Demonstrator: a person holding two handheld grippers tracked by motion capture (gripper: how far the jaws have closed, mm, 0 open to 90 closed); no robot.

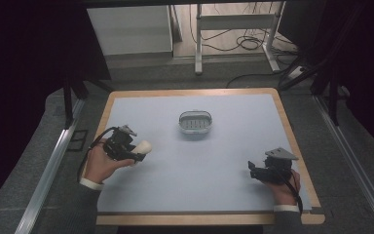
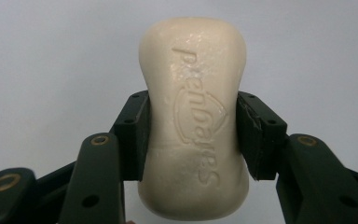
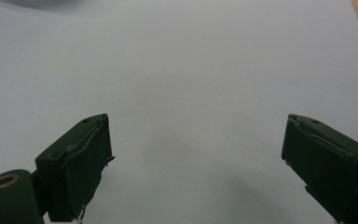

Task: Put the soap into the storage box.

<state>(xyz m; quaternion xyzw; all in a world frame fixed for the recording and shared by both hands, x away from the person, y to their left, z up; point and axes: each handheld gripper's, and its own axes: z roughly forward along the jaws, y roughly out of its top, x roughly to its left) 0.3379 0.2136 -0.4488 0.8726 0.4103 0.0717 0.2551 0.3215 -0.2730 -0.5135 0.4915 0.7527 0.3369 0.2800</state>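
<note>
The left gripper [image 2: 192,135] clamps its fingers [image 2: 133,135] on a cream soap bar [image 2: 193,116]. The right gripper [image 3: 196,163] rests with fingers spread apart. A soap dish [image 1: 195,122] sits mid-worktop [image 1: 214,161], nothing between.

One bar of soap [image 2: 193,121] is in the scene, cream-coloured, with raised lettering on its face. One soap dish [image 1: 195,122] stands on the desk [image 1: 199,165], and there is one desk, covered by one pale blue sheet with a wooden border. Two claws are present: the left claw [image 2: 193,135] and the right claw [image 3: 196,168], each with two black jaws, so four jaws in all. Two hands hold them, one hand [image 1: 102,163] on the left and one hand [image 1: 280,187] on the right. Beyond the desk stands one white frame with two legs.
</note>
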